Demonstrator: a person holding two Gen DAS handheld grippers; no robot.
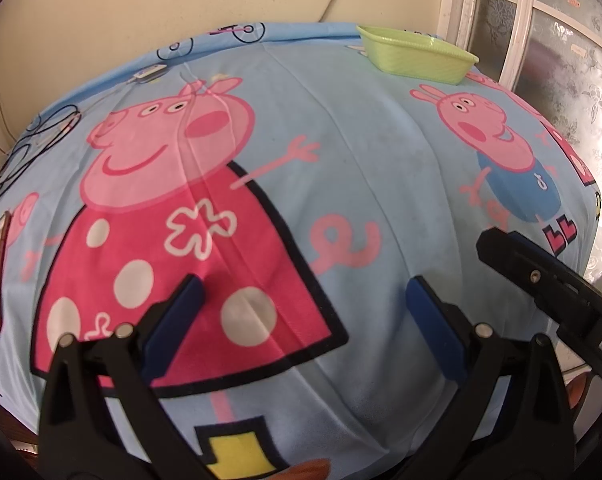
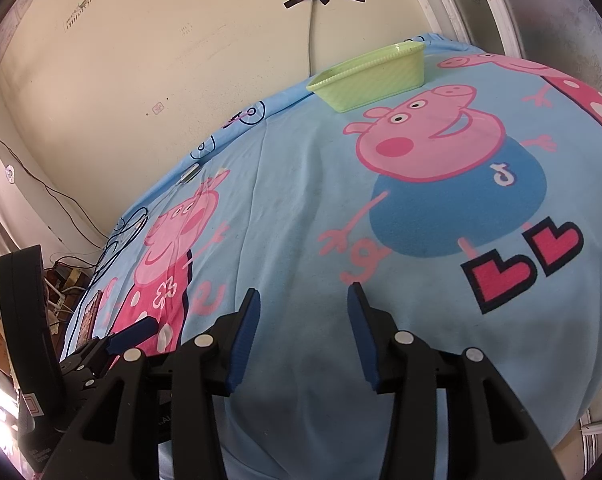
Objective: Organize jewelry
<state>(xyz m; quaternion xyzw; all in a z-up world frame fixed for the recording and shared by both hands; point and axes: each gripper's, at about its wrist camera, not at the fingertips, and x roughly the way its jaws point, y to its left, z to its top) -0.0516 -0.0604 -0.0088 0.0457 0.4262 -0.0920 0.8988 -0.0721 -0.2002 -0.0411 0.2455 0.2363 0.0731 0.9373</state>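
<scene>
Held both grippers, left (image 1: 301, 296) and right (image 2: 305, 300), agape and empty above the cartoon blanket (image 1: 381, 184); green basket (image 1: 417, 56) well beyond.

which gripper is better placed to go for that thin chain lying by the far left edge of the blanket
Left, probably. The chain lies toward the left gripper side; the right gripper hovers further right, nearer the green basket. Both are open and empty.

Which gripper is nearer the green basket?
Right, it seems. The green basket sits at the far edge, ahead of the right gripper; the left gripper has it far off rightward.
</scene>
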